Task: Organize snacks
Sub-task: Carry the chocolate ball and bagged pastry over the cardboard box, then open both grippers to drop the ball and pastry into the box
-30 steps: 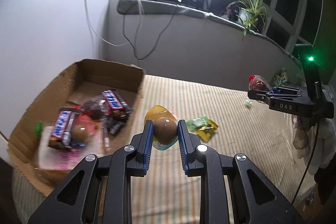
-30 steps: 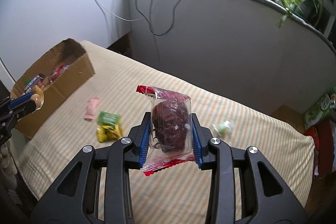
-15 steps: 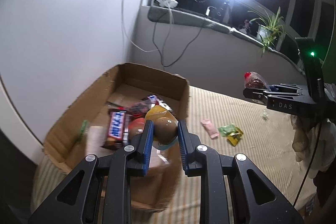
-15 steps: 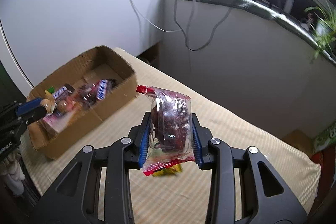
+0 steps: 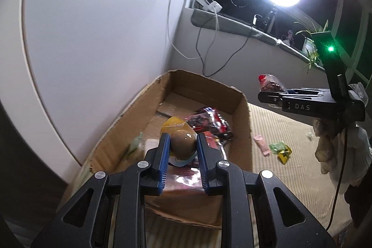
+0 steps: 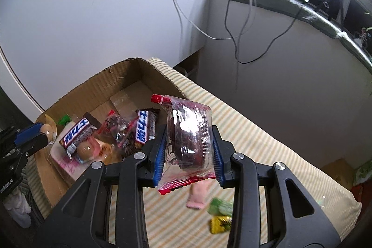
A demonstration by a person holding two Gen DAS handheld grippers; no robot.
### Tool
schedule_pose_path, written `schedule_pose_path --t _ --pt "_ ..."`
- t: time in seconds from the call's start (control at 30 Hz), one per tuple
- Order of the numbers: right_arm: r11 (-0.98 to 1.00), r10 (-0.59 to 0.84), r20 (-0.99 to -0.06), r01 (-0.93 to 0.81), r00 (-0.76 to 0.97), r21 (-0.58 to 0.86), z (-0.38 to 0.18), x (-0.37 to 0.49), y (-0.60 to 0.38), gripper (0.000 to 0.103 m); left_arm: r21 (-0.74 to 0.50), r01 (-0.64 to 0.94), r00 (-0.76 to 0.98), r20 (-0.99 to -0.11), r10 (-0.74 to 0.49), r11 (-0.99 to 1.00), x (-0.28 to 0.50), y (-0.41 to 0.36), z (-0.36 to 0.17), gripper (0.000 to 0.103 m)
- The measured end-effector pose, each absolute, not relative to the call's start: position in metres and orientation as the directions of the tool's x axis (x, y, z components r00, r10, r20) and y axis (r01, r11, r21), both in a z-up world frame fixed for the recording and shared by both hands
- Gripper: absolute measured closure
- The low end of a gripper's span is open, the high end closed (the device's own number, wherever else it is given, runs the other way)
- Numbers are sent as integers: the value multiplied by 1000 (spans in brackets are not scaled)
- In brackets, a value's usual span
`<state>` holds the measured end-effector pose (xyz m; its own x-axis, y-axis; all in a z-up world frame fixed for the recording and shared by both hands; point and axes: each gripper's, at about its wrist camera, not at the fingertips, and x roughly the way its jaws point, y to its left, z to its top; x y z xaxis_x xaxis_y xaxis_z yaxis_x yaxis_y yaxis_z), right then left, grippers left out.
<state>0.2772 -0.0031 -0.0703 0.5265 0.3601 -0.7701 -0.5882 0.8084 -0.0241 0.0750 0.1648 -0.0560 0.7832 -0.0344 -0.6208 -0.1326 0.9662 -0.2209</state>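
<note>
At the left, the cardboard box [image 6: 130, 76] is seen on the striped bedcover [image 6: 267, 143], already holding chocolate bars [image 6: 76, 134] and other wrapped snacks. The left gripper [image 5: 183, 143] is clenched on a brown egg-shaped snack in a yellow packet [image 5: 182, 141] and is held over the near part of the box. If it is released from this height, the round snack could roll or bounce off the packets below and over the low wall.

More to the right, the right gripper [image 6: 188, 150] is closed on a clear packet with dark fruit [image 6: 189, 136], held near the box's right wall, partly above the bedcover. If it is let go here, the light packet could fall outside. A pink packet [image 6: 198, 195] and a green-yellow packet [image 6: 219, 215] are left on the bedcover.
</note>
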Motion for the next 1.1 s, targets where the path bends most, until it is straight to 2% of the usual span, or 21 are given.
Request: schedule_pose_path --t 0.77,0.8,0.87,0.9,0.93,0.97,1.0,1.1 --pt "768 366 -802 -640 472 -26 -94 294 47 66 -224 -166 771 -636 -15 960 84 179 -68 80" --pt "767 366 -803 -641 471 -26 -93 293 47 63 -224 -167 771 -637 -14 960 84 179 -67 80" --pt "769 363 -799 -638 480 -34 -92 292 47 48 -223 -167 770 -638 -14 960 84 178 -67 78" --pt "770 367 -791 -637 489 -36 -91 291 47 35 -221 -165 769 -639 -14 961 84 178 -67 70" --pt "770 374 -784 -637 495 -35 -88 289 46 29 -217 -166 768 -640 -12 962 84 177 -67 63" --pt "770 376 -781 -637 498 -35 -87 289 45 28 -216 -169 769 -639 -8 962 83 177 -66 50" --pt "771 379 -778 -636 501 -33 -86 288 45 24 -217 -174 770 -638 -5 961 83 177 -66 45" --pt "773 378 -777 -633 504 -34 -84 287 44 23 -222 -177 771 -637 -5 959 83 176 -64 44"
